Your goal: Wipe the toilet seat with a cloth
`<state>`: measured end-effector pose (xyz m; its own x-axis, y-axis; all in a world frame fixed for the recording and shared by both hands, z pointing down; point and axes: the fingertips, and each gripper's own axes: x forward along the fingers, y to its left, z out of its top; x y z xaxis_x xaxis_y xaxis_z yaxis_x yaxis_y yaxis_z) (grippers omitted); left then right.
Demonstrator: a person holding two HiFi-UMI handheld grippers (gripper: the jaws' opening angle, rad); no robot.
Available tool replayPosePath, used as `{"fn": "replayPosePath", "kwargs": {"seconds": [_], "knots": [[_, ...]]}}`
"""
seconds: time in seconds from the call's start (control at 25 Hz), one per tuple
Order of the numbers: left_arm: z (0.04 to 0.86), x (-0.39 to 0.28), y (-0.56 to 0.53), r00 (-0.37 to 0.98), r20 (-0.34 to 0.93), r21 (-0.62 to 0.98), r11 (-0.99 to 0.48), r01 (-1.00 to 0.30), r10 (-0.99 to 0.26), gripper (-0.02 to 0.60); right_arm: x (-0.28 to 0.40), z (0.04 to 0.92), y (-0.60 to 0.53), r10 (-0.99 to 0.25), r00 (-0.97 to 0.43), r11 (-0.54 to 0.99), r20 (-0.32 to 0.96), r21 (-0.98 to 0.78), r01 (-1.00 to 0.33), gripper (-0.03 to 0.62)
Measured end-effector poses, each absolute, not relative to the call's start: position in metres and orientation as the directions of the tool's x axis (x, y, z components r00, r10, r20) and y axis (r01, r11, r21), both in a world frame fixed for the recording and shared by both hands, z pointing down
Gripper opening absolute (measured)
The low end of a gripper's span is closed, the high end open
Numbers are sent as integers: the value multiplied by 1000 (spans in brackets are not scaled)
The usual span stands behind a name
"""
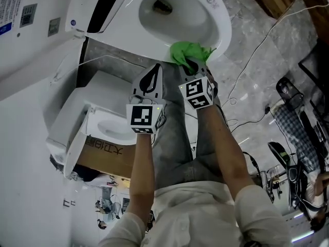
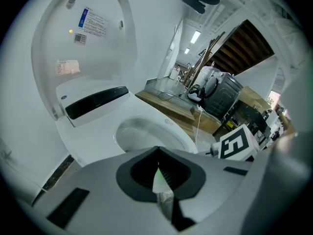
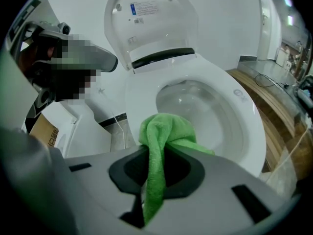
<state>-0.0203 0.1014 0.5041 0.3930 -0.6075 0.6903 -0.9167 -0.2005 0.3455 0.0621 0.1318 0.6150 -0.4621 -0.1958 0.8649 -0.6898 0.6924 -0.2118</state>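
While the lid [image 3: 151, 18] stood raised behind the bowl [image 3: 195, 106], the right tool [image 3: 154, 180] pinched a green cloth [image 3: 161, 131] at the front rim of the seat [image 1: 220, 32]; the left tool [image 2: 159, 182], pressed together, hung just beside it.

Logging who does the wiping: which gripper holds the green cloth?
The right gripper: its jaws are shut on the green cloth at the front rim of the toilet seat. The left gripper is shut, with nothing in it.
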Motion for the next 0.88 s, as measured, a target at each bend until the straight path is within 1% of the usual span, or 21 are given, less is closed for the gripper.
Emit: {"fn": "replayPosePath", "kwargs": {"seconds": [0.44, 0.88], "knots": [[509, 19, 93, 446, 702, 358, -266, -895, -556, 12, 100, 616, 132, -208, -446, 643, 871, -222, -733, 49], [505, 58, 74, 487, 700, 354, -338, -872, -522, 12, 138, 615, 118, -256, -425, 566, 868, -222, -794, 49]]}}
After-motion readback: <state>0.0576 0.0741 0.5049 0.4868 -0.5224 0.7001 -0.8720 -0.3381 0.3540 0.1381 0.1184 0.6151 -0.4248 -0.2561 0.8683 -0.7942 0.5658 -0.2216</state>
